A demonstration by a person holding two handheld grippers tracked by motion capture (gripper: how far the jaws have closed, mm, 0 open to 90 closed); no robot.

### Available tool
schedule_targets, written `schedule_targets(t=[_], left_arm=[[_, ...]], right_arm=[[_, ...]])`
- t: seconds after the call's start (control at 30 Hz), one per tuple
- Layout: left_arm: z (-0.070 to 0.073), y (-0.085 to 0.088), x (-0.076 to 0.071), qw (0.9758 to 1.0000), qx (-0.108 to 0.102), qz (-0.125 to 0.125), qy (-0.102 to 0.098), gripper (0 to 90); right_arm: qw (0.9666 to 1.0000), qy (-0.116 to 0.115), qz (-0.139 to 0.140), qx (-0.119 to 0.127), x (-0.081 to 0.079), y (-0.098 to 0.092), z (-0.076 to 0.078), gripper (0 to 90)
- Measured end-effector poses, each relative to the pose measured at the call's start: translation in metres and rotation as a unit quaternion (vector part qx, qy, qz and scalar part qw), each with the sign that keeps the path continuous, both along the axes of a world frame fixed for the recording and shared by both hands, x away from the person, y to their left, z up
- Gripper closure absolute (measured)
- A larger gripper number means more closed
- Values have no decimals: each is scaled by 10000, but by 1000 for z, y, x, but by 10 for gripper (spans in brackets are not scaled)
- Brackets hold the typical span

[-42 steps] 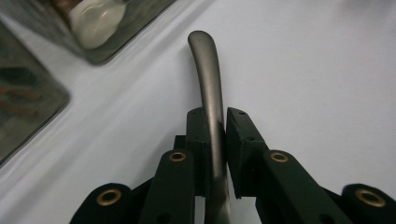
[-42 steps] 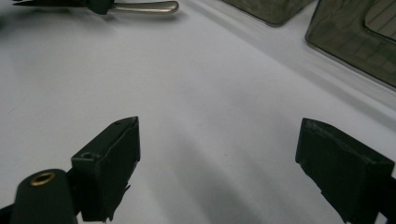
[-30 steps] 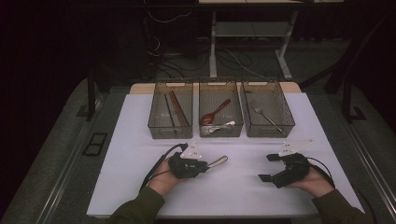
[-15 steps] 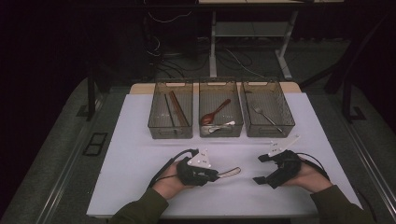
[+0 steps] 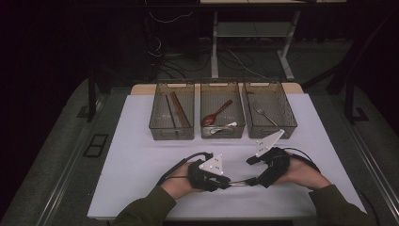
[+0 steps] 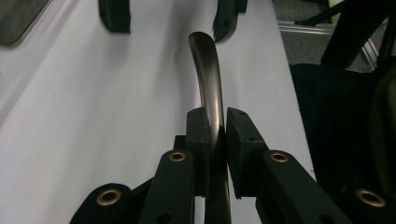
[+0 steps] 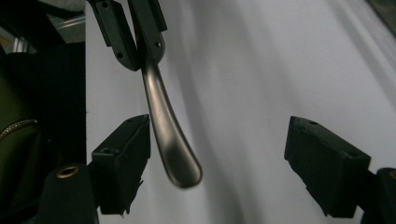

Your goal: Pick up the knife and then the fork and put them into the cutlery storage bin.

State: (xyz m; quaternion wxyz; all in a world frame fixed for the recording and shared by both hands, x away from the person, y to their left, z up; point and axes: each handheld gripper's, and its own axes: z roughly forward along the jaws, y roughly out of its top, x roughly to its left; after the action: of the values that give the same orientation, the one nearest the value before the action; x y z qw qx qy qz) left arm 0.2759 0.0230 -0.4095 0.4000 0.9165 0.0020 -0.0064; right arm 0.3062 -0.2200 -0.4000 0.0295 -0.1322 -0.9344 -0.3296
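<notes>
We hold a metal utensil handle (image 6: 211,88) pinched in our left gripper (image 5: 225,181), just in front of the middle bin (image 5: 222,133), while our right gripper (image 5: 251,170) has just been closing, its jaws wide around the free end without touching. We judge the handover begun, with binning left. The white table (image 5: 136,155) stands in a dark room.

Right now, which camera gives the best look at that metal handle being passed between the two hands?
The right gripper view: the metal handle hangs large and unhidden between open fingers. In the left gripper view it is sharp, but shut fingers clamp and cover part of it. In the high view it is a thin sliver between both grippers.
</notes>
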Motion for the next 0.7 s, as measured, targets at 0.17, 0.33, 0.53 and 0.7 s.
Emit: schedule_targets(t=[0.17, 0.33, 0.53, 0.7], left_arm=[[4, -5, -1, 9999, 11, -149, -6, 790], [6, -9, -1, 9997, 25, -247, -72, 790], [6, -9, -1, 9995, 31, -301, -99, 790], [5, -9, -2, 9997, 16, -254, 15, 790]], right_arm=[[9989, 247, 366, -138, -1, 13, -2, 276], [9964, 388, 725, -198, -2, 23, -5, 386], [9930, 647, 942, -302, -4, 31, -7, 504], [9908, 710, 1071, -425, -5, 37, -10, 576]])
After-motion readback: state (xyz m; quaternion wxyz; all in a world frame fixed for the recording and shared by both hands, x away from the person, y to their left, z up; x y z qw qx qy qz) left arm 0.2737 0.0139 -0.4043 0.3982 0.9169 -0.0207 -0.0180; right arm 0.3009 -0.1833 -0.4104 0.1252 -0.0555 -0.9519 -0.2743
